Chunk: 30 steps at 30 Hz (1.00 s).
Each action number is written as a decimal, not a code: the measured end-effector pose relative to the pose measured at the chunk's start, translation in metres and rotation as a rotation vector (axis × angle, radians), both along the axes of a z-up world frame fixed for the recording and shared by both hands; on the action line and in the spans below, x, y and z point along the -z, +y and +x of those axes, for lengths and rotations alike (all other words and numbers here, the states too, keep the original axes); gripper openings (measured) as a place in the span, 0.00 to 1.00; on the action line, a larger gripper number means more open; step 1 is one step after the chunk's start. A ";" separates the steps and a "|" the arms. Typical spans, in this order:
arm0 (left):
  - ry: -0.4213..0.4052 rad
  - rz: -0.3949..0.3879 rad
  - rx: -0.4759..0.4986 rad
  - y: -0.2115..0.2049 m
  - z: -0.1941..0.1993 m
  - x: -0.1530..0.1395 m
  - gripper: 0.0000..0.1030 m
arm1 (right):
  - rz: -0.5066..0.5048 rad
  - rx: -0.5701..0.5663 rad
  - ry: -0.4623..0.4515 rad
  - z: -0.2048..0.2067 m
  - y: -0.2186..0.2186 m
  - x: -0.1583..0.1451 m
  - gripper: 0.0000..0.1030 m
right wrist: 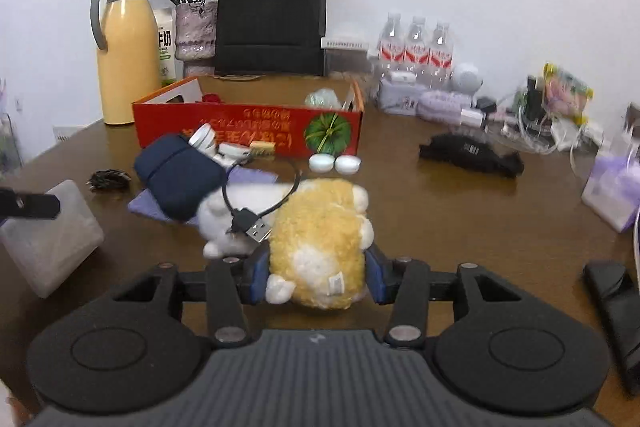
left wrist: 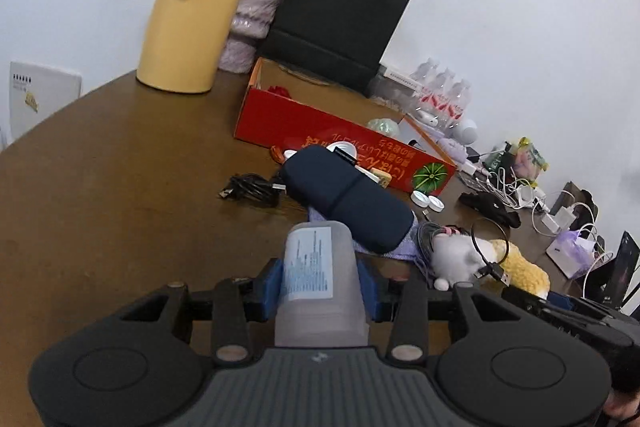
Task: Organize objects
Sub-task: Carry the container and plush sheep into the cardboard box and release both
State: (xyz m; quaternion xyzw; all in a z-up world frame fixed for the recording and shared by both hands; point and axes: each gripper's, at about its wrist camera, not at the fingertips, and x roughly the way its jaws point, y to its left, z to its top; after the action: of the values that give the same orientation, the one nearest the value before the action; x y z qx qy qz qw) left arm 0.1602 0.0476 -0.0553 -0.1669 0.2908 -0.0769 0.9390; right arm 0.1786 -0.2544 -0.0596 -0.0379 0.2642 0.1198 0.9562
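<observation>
Two claws, each clamped on one item.
Left claw [left wrist: 320,291] grips a frosted bottle [left wrist: 318,279] at lower centre; right claw [right wrist: 318,277] squeezes a yellow plush toy [right wrist: 320,243] at centre, above the table [right wrist: 460,219].

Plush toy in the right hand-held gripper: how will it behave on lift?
The plush toy looks soft, so it probably squashes between the right hand-held gripper fingers rather than slipping. Likely light for its bulk. The black USB cable draped over it may drag along or snag when it's lifted.
</observation>
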 end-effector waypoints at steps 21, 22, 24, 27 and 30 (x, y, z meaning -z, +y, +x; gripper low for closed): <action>-0.001 0.281 -0.017 -0.018 -0.006 0.011 0.78 | -0.100 -0.164 -0.016 -0.038 0.043 0.011 0.59; 0.000 0.289 -0.015 -0.020 -0.005 0.012 0.78 | -0.089 -0.144 -0.028 -0.038 0.040 0.008 0.59; 0.003 0.306 -0.009 -0.023 -0.003 0.013 0.78 | -0.064 -0.100 -0.044 -0.036 0.030 0.002 0.59; 0.026 0.323 -0.009 -0.025 0.001 0.016 0.76 | -0.114 -0.025 -0.041 -0.024 0.020 0.004 0.58; 0.032 0.328 -0.003 -0.024 -0.001 0.014 0.76 | -0.152 0.028 -0.084 -0.022 0.010 0.005 0.61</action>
State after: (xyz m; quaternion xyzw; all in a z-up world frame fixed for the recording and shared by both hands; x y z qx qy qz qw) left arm 0.1597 0.0232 -0.0695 -0.0132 0.3140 -0.0246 0.9490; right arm 0.1566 -0.2446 -0.0645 -0.1114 0.2325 0.0842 0.9625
